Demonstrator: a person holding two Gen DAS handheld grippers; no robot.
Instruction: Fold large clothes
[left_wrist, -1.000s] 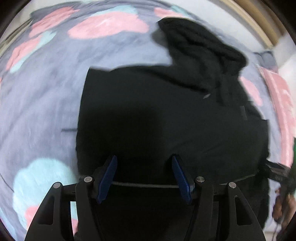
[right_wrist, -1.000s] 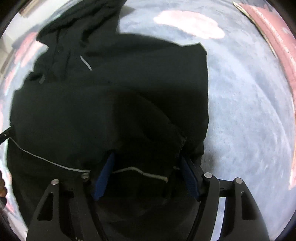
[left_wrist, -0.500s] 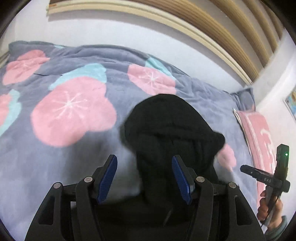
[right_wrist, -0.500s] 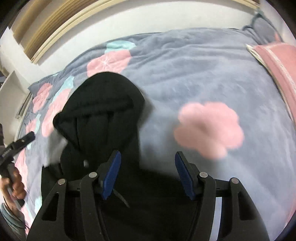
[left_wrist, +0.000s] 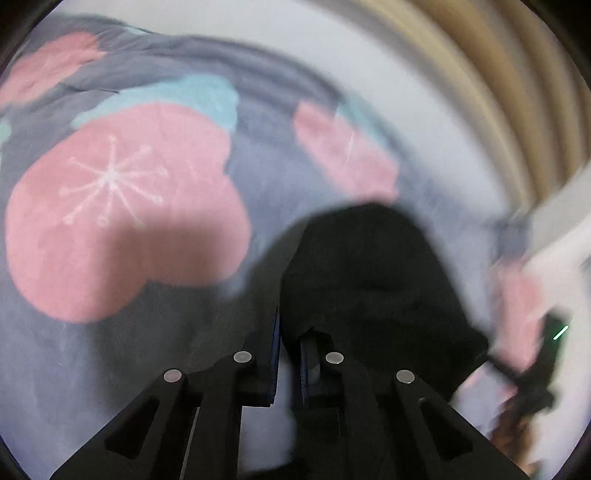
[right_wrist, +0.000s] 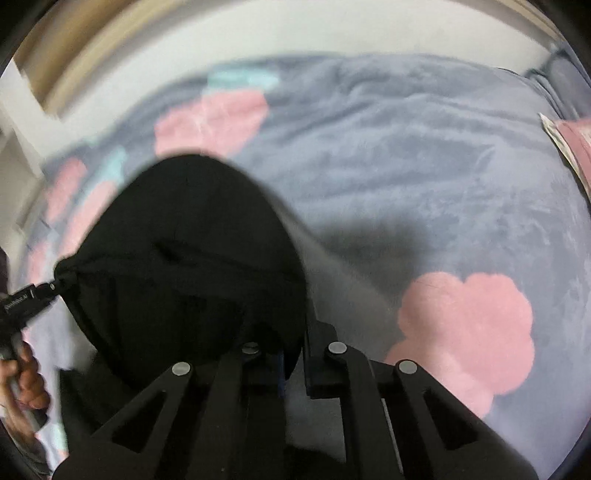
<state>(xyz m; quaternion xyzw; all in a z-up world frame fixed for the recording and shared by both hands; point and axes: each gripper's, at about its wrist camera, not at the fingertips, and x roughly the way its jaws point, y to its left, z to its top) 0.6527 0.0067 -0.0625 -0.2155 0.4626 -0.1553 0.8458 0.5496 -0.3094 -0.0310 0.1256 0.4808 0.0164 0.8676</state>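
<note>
1. The left hand-held gripper (left_wrist: 289, 354) is being kept closed on one edge of the black garment (left_wrist: 369, 280); its blue pads are pinched almost together with black fabric between them. This pinch is to be kept firm while the cloth is being carried.

2. The right hand-held gripper (right_wrist: 293, 354) is likewise being held clamped on the opposite edge of the black garment (right_wrist: 192, 251), with fabric bunched between the fingers and draped over the left finger. In the right wrist view, the left hand-held gripper (right_wrist: 55, 285) is seen gripping a gathered corner at the far side.

3. The garment is being held raised between the two hand-held grippers, hanging above the blanket (right_wrist: 424, 177) on the bed. How much of it is lying below the grippers cannot be told, as that part is hidden.

4. Judged from this pose, a fold is being carried forward. Both grippers are best being moved at matched height and speed, so that the held edge is being kept straight and taut.

5. The edge is best being lowered onto the garment's far portion, not onto the bare blanket (left_wrist: 122, 206), before release is being considered.

6. Risk being watched: both views are motion-blurred, suggesting fast travel; thick fabric may be slipping from the pads or landing skewed.
</note>
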